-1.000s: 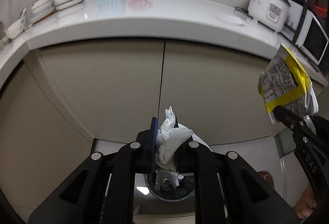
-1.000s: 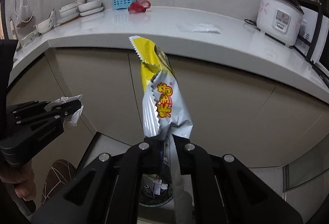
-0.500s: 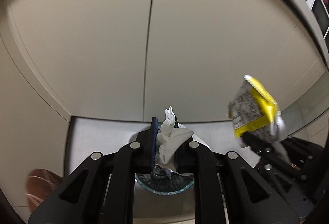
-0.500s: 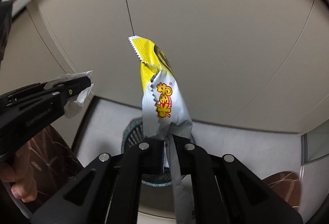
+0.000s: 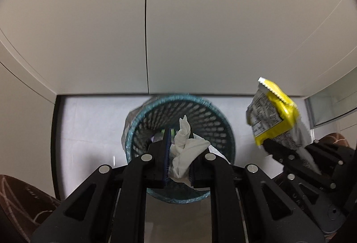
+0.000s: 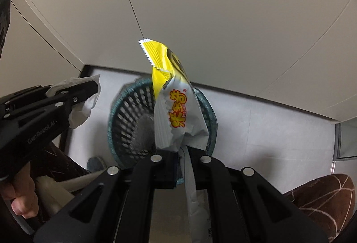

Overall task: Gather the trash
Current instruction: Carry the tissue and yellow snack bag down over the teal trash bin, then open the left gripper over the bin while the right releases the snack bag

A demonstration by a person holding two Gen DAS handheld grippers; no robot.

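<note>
My left gripper is shut on a crumpled white tissue and holds it right above a teal mesh trash basket on the floor. My right gripper is shut on a yellow and silver snack wrapper, also over the basket. In the left wrist view the wrapper and right gripper are to the basket's right. In the right wrist view the left gripper with the tissue is at the left.
Beige cabinet doors stand just behind the basket, above a pale tiled floor. Brown slippers show at the lower edges. A glass panel is at the right.
Both grippers have tilted down from the countertop level to the floor and moved closer over the trash basket, each still holding its piece of trash.
</note>
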